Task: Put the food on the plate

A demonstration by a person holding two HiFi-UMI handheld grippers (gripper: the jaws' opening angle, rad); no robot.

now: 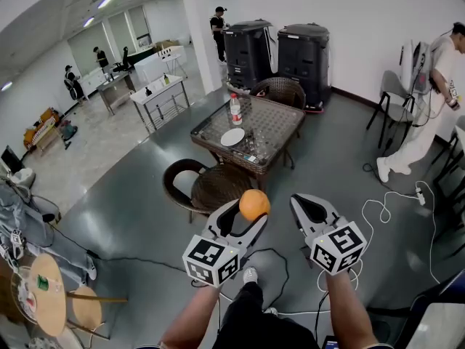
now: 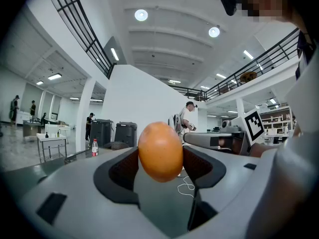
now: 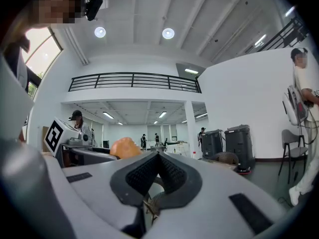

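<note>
Smooth orange egg-shaped food piece (image 1: pixel 254 204) sits low centre of the head view, clamped between the jaw tips of the left gripper (image 1: pixel 249 211). Jaws spread wide around it, one each side. White round plate (image 1: pixel 232 137) lies up-frame and slightly left of the food piece, on the glass-topped wicker table (image 1: pixel 280 122), well apart from it. A dark wicker chair (image 1: pixel 218 184) stands between gripper and table. Clear plastic bottle with red cap (image 1: pixel 235 110) stands just beyond the plate. Right gripper (image 1: pixel 304 203) is low centre-right, beside the left one, roughly as far from the plate. It carries nothing, so the left does the placing: reach forward, up-frame.

Left gripper view: food piece (image 2: pixel 160 152) dead centre, long axis upright, both pads (image 2: pixel 124 168) pressing its sides, lower end hanging free. Bottle (image 2: pixel 94 147) and table edge show at mid-left, so the target is ahead and left of the jaw line. Cannot make out the plate here.

Right gripper view: right gripper (image 3: pixel 158 163) jaws closed together, nothing between them. Food piece (image 3: pixel 125 147) peeks up left of centre. Table far off at right of centre; plate too small to tell.
</note>
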